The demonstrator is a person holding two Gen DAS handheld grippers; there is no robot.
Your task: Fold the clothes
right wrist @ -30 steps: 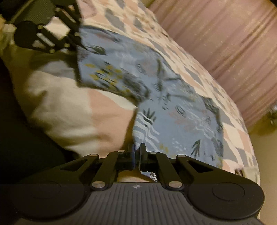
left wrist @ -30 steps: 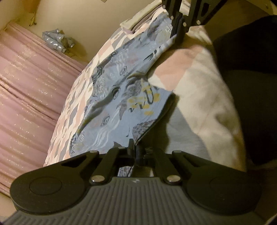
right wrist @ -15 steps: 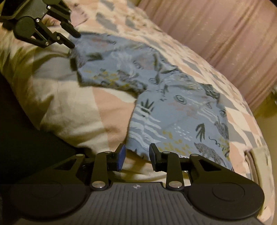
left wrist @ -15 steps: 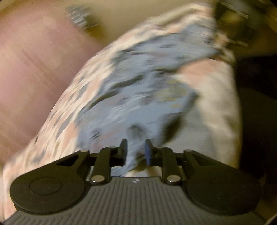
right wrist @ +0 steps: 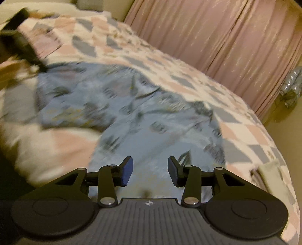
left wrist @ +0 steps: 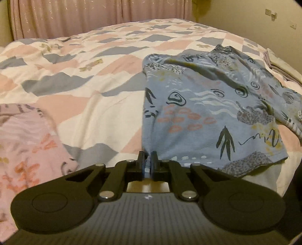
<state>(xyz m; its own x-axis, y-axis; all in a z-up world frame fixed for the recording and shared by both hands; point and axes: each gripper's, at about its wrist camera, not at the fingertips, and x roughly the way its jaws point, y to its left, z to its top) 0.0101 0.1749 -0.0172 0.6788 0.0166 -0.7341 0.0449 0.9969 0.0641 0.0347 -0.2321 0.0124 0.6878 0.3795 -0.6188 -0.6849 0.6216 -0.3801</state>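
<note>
Bed (left wrist: 94,105) with a quilt in pink, grey and white patches, carrying a blue patterned garment (left wrist: 207,113) spread near its front edge. Left tool (left wrist: 147,165): fingers pressed almost together on a bunched corner of the blue garment, at the garment's near left corner by the bed's front edge. From this corner the cloth runs away across the quilt, wrinkled along its far side, with one flap reaching toward the bed's right edge. Pink patterned garment (left wrist: 24,150) lying at the bed's front left corner, apart from the blue one. Folded pale cloth (left wrist: 279,64) at the far right edge of the bed. Pink curtain (left wrist: 94,17) hanging behind the bed's far edge.

Right tool (right wrist: 150,170): fingers spread wide, nothing between them, hovering over the near part of the blue garment (right wrist: 132,116). This view is blurred; whether the fingers touch the cloth cannot be told. Left tool (right wrist: 17,49) appears as a dark smear at the garment's far left corner.
</note>
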